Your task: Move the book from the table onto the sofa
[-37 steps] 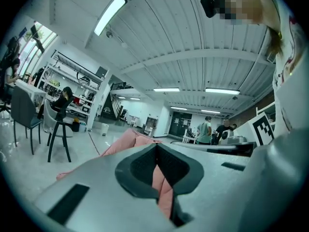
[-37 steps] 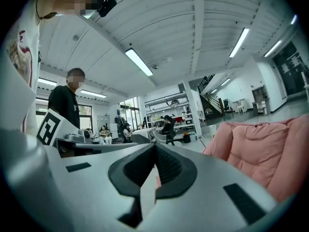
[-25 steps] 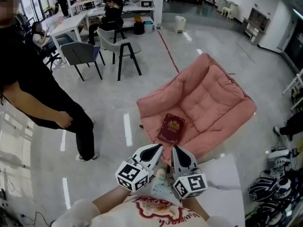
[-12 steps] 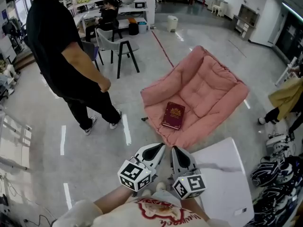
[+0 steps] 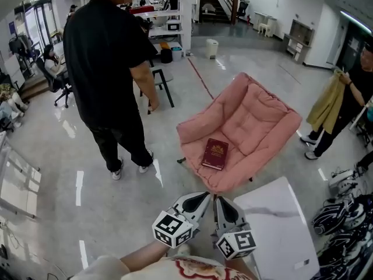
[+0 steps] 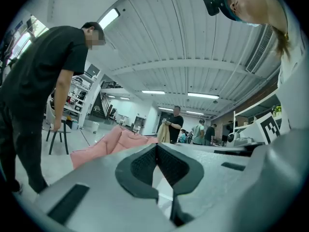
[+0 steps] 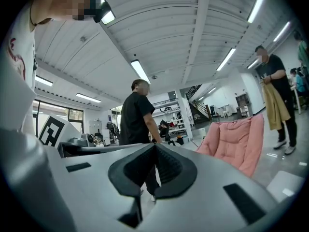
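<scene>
Count: one book [image 5: 215, 154], one pink sofa [image 5: 256, 121], one white desk [image 5: 274, 220], and two tongs, the left tongs [image 5: 201, 198] and the right tongs [image 5: 221, 202]. Bystanders in the head view: three, namely one standing person in black [image 5: 111, 69], one person holding a yellow cloth [image 5: 349, 80] at the right edge, and one seated person [image 5: 51, 63] at far left. One white bin [image 5: 213, 47] on the floor at the back; at least two more small figures [image 6: 201, 131] far off in the left gripper view, exact number unclear.
</scene>
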Tool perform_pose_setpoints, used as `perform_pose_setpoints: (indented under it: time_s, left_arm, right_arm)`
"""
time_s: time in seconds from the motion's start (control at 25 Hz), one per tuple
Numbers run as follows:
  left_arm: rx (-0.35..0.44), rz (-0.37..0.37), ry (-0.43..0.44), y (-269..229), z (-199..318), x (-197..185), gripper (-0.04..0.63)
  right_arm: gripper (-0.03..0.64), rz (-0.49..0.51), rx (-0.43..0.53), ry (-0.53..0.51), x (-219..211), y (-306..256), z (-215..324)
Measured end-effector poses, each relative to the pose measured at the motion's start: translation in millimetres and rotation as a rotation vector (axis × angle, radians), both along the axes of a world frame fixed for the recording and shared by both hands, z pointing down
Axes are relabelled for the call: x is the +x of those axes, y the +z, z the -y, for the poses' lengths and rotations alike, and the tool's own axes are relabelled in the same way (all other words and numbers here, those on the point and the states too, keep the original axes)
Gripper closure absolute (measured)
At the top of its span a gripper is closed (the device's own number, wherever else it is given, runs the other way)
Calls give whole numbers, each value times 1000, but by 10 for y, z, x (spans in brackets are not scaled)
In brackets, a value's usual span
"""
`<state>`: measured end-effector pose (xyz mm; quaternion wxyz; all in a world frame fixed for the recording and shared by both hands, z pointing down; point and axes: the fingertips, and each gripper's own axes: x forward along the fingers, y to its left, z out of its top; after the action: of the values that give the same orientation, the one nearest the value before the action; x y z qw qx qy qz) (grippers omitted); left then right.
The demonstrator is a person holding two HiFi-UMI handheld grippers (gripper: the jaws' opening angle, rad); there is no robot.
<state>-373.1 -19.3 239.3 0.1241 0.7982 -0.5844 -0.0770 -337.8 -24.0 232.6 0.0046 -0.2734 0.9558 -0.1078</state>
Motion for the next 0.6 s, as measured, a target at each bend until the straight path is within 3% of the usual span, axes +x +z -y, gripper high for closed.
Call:
perform_pose_setpoints:
  time_s: [0.24,0.6]
  left_arm:
    - [0,-8,-4,-7,-416,420,591]
    - [-22,-49,-46,99,-1277,1357,591]
  right_arm:
    - [618,19,17,4,429,-77,-415]
    - [618,39,-1,18,1475,-16,-1197]
